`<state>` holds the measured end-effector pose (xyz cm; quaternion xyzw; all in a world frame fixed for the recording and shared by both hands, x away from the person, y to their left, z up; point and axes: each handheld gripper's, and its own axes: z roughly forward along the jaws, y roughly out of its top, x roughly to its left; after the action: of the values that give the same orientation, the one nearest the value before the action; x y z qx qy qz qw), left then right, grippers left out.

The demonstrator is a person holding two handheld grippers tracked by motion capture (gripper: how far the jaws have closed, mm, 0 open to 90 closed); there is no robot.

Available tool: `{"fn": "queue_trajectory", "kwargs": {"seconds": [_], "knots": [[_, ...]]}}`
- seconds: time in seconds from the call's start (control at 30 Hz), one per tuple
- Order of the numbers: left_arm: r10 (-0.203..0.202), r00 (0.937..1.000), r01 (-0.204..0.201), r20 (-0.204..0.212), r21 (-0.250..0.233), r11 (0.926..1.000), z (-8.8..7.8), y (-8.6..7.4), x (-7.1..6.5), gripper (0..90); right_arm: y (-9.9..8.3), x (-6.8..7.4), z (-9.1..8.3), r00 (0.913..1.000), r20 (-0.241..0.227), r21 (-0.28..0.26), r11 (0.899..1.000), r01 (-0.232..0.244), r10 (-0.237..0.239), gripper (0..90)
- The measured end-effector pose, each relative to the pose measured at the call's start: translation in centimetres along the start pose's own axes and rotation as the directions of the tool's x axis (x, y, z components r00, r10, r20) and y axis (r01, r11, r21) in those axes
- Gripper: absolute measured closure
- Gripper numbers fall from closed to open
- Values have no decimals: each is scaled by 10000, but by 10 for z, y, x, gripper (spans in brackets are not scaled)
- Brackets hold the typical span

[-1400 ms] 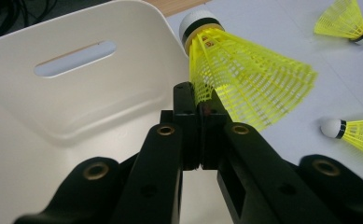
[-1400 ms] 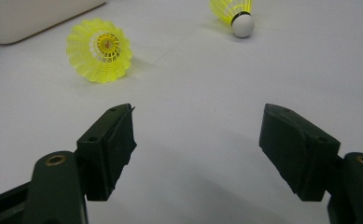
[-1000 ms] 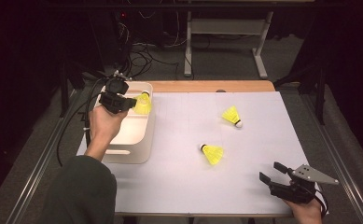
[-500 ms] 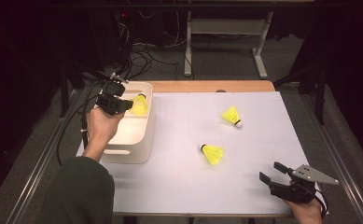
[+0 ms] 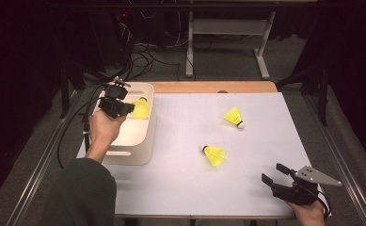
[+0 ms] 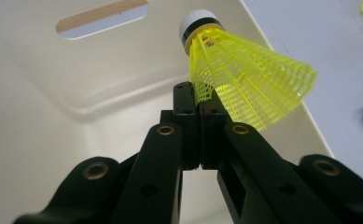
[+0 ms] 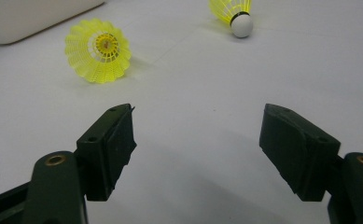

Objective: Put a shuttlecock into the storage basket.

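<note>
The left gripper (image 5: 126, 108) sits in the upper left of the high view, above the open cream plastic bin (image 5: 145, 141). Its jaws are pressed together on the mesh skirt of a yellow shuttlecock (image 5: 141, 108). In the left gripper view this held shuttlecock (image 6: 244, 79) occupies the upper centre of the frame, cork end pointing up and away, skirt edge pinched between the black jaws, with the bin's inner wall (image 6: 53, 93) and a handle slot behind it.

The right gripper (image 5: 277, 176) rests at the lower right of the high view, low over the white tabletop (image 5: 180, 188). Its jaws stand wide apart with nothing between them.

Two further shuttlecocks lie on the tabletop: one near the centre of the frame (image 5: 214, 155), on its side, and one in the upper right (image 5: 233, 116). In the right gripper view, the nearer one (image 7: 98, 49) shows its open skirt at upper left; the farther one (image 7: 235, 14) is at the top edge.
</note>
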<state>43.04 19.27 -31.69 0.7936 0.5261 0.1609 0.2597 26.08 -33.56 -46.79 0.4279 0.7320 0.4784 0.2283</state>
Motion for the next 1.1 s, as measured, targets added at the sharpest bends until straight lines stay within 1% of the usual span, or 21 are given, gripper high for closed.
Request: {"fn": "queue_trajectory", "kwargs": {"seconds": [0.4, 0.8, 1.1], "knots": [[-110, 9999, 109, 74, 191, 9998, 11, -3, 3, 889, 0, 0, 0, 10000, -13, 1, 10000, -16, 16, 269], [-118, 9999, 114, 108, 329, 9994, 19, -5, 4, 888, 0, 0, 0, 10000, -10, -4, 10000, -1, 1, 269], [88, 10000, -87, -9, 542, 9985, 25, -4, 3, 887, 0, 0, 0, 10000, -11, -2, 10000, -17, 17, 269]]}}
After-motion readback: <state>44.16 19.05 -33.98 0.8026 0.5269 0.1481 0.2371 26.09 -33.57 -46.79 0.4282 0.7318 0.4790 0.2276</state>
